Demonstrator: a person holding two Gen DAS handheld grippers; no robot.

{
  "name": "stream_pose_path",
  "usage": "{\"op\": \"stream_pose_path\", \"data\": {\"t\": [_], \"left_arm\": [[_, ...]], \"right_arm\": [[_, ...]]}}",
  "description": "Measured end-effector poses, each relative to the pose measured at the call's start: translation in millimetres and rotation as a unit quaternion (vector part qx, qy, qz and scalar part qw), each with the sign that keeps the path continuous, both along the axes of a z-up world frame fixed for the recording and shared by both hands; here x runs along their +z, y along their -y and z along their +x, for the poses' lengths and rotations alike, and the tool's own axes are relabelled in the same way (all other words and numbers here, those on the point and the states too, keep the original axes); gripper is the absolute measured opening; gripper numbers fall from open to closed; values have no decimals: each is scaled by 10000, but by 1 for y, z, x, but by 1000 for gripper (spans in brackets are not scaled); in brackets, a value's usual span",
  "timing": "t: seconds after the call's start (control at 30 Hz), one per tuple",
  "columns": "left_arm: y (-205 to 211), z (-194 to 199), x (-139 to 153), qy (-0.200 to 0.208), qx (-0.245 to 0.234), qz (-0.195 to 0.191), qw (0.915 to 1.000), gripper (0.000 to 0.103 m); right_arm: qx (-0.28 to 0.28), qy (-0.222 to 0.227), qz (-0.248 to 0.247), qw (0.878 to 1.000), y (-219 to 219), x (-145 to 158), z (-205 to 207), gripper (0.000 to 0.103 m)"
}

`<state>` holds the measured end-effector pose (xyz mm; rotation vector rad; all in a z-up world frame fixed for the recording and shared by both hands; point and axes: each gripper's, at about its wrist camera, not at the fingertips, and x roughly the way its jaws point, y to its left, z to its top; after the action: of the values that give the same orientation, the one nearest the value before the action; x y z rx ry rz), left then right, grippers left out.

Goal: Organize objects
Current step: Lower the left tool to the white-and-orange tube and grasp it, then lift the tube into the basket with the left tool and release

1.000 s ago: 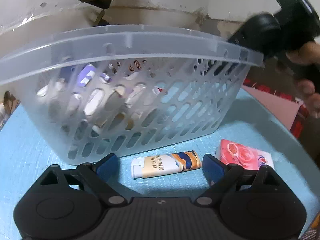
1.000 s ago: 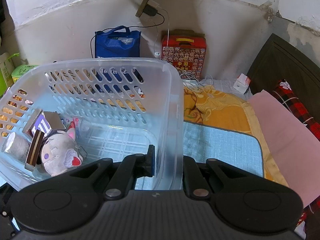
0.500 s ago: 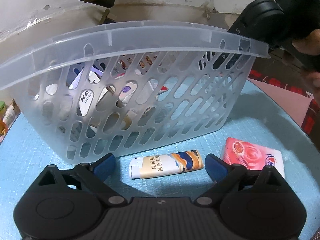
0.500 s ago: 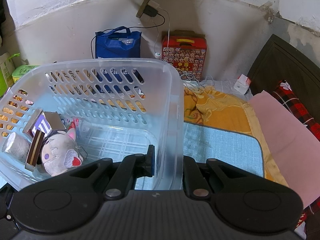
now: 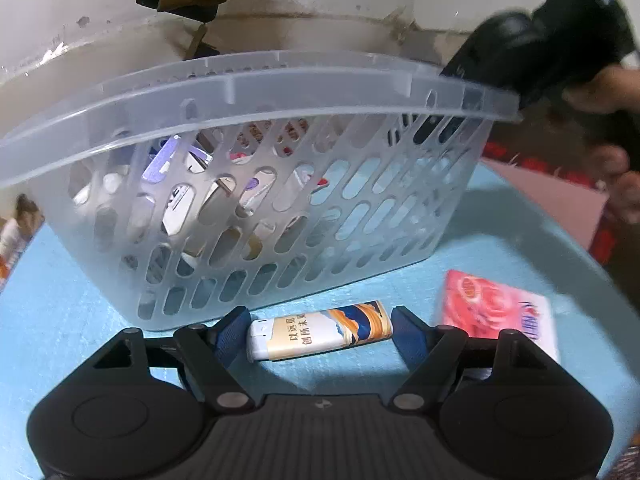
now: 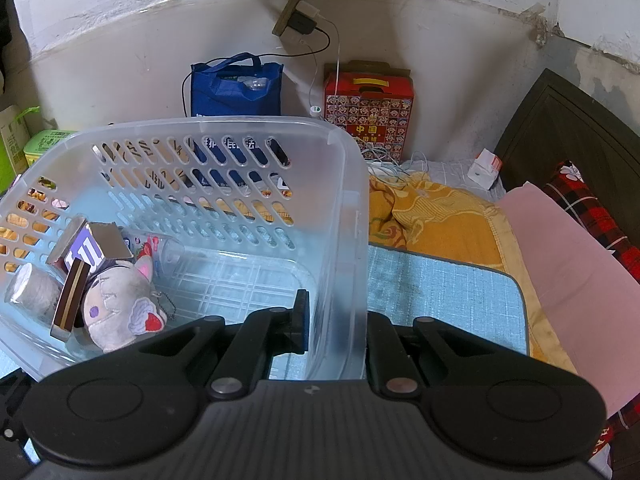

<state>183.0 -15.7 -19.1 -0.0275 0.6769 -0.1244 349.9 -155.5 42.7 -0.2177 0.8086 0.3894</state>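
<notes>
A clear plastic basket (image 5: 256, 92) stands on a light blue mat (image 5: 60, 320). My right gripper (image 6: 334, 316) is shut on the basket's right rim wall (image 6: 352, 216); it also shows in the left wrist view (image 5: 520, 52). Inside lie a grey plush toy (image 6: 116, 308), a purple box (image 6: 86, 248), a grey roll (image 6: 30, 290) and a flat brown box (image 6: 70, 296). My left gripper (image 5: 320, 330) is open with its fingers either side of a lighter (image 5: 320, 334) lying on the mat in front of the basket. A pink tissue pack (image 5: 500, 312) lies to its right.
Behind the basket are a blue bag (image 6: 236, 84) and a red patterned box (image 6: 368, 108) against the wall. A yellow blanket (image 6: 432, 208), a pink sheet (image 6: 568, 280), cables and a small white box (image 6: 484, 168) lie to the right. Green boxes (image 6: 40, 144) stand at the left.
The left gripper has moved forward so its fingers now flank the lighter closely. The basket rocked slightly in the left view. The right gripper kept its hold on the rim.
</notes>
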Motion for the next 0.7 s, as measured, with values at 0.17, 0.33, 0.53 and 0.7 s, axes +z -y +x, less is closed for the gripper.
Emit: {"op": "stream_pose_path", "data": {"t": [0.17,0.33,0.53,0.7], "left_arm": [[-11,-25,6,450,-246,-207,9985,80],[-25,-45,4,749,-167,-394,9963,80],[-39,-70,11,1203,-145,-482,9915,80],[-58,-93,37,1559,-38,-600,9859,80]], "right_arm": [[1,2,3,10000,0,0,-1,10],[-3,6,4,10000,0,-1,-2,10],[4,9,13,10000,0,-2,-3,10],[9,-13,24,10000,2,-1,-2,10]]}}
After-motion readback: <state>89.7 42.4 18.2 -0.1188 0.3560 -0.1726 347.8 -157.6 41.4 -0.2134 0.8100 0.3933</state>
